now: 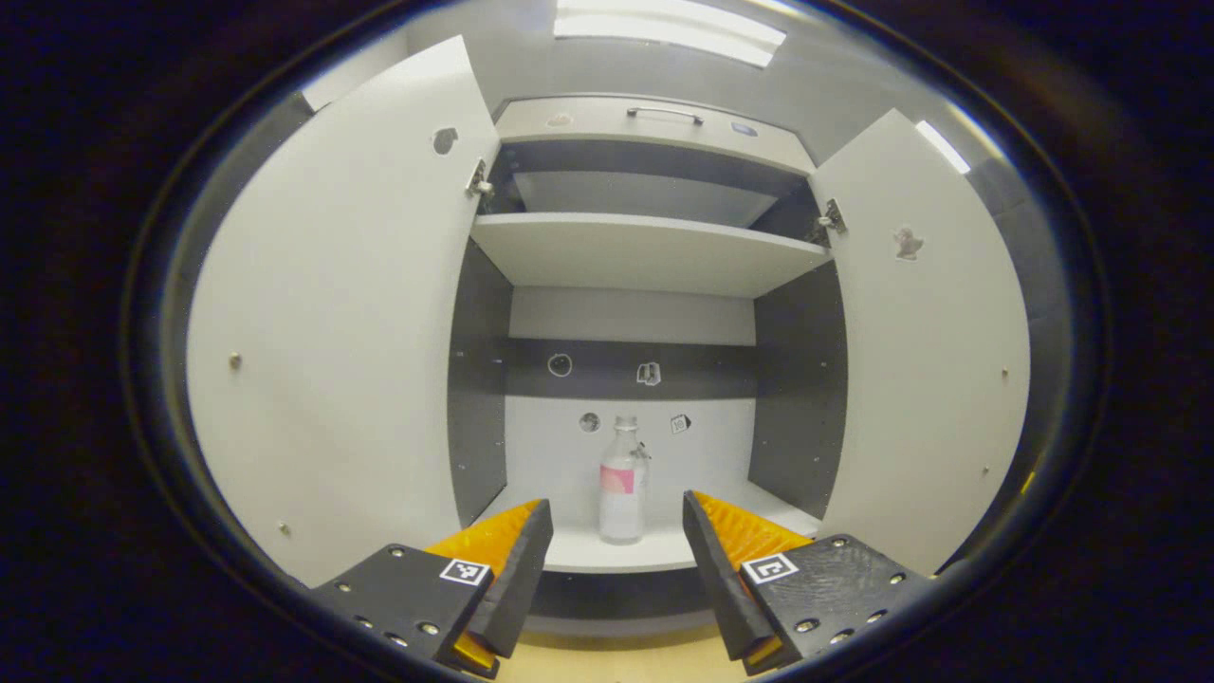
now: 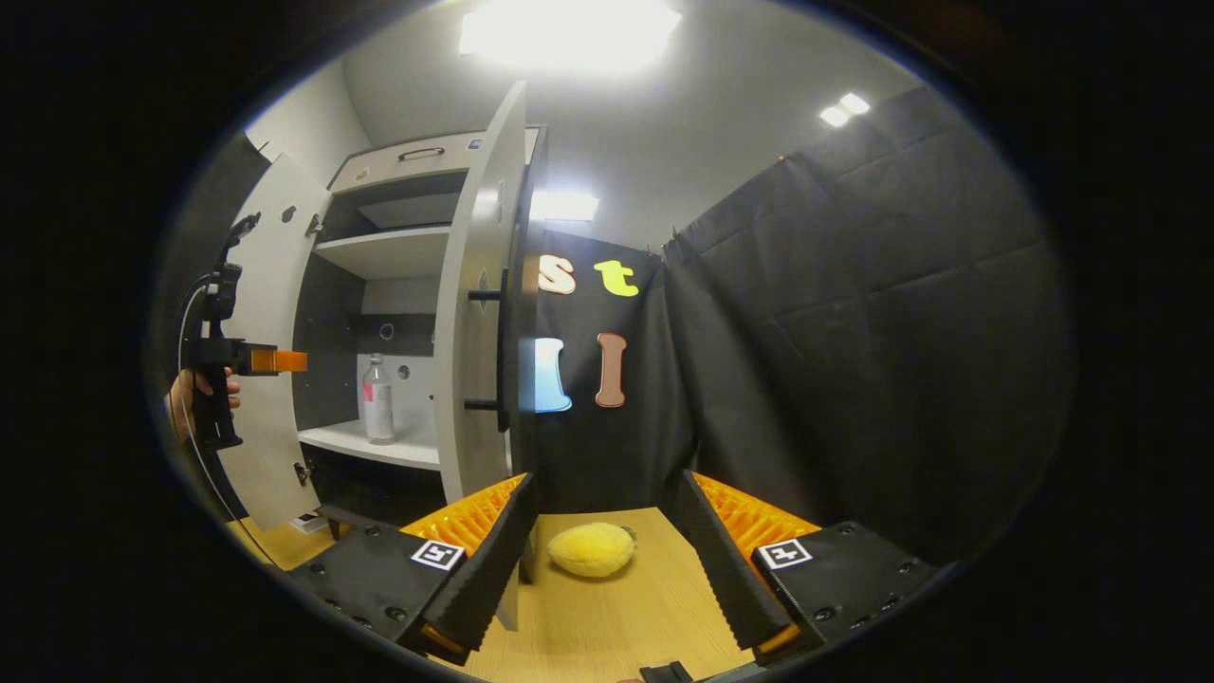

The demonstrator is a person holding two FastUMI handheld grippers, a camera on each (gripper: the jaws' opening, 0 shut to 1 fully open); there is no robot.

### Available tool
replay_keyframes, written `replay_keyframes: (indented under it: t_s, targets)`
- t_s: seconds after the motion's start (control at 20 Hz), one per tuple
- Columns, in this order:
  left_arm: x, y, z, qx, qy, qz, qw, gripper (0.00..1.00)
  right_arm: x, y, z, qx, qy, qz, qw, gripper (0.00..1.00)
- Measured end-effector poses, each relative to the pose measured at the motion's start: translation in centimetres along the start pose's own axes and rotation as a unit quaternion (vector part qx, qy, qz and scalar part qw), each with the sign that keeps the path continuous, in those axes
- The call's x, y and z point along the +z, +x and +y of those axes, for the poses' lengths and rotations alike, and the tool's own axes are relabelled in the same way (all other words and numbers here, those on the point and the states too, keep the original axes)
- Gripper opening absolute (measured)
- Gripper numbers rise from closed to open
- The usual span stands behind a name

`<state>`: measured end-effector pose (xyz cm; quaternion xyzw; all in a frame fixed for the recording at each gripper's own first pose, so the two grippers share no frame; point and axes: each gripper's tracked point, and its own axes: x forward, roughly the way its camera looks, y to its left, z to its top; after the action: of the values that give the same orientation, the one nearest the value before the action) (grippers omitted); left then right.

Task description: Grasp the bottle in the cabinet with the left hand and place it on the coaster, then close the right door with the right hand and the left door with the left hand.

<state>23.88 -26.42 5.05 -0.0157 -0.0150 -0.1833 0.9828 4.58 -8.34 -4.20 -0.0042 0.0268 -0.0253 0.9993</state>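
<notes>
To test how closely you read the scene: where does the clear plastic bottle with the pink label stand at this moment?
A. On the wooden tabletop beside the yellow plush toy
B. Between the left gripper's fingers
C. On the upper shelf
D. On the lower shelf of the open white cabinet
D: the clear plastic bottle with the pink label stands upright on the lower shelf, beyond the open left gripper.

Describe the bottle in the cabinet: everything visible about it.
The bottle is clear, glass or plastic by its look, with a narrow neck, rounded shoulders and a pink and white label around its body. It stands upright on the cabinet's lower white shelf, near the middle and toward the back wall, touching nothing but the shelf. Both doors are open. The left gripper faces it, open and short of it. The right gripper view shows it standing behind the right door.
</notes>
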Motion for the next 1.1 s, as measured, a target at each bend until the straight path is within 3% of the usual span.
replay_keyframes:
  t_s: [0.25,0.7,1.1]
  targets:
    - [-1.7,6.7,-0.7,-0.03,-0.005,0.009,1.0,0.81,-0.4,1.8,0.1,-0.033,-0.001,0.006,0.999,0.96]
    - [-6.1,16.1,-0.8,-0.043,0.015,0.039,0.998,0.81,-1.4,3.6,-0.3,-0.084,0.004,0.015,0.996,0.96]
    - [-9.2,20.0,0.1,-0.041,0.005,0.078,0.996,0.81,-2.1,3.7,-0.5,-0.109,0.006,0.023,0.994,0.96]
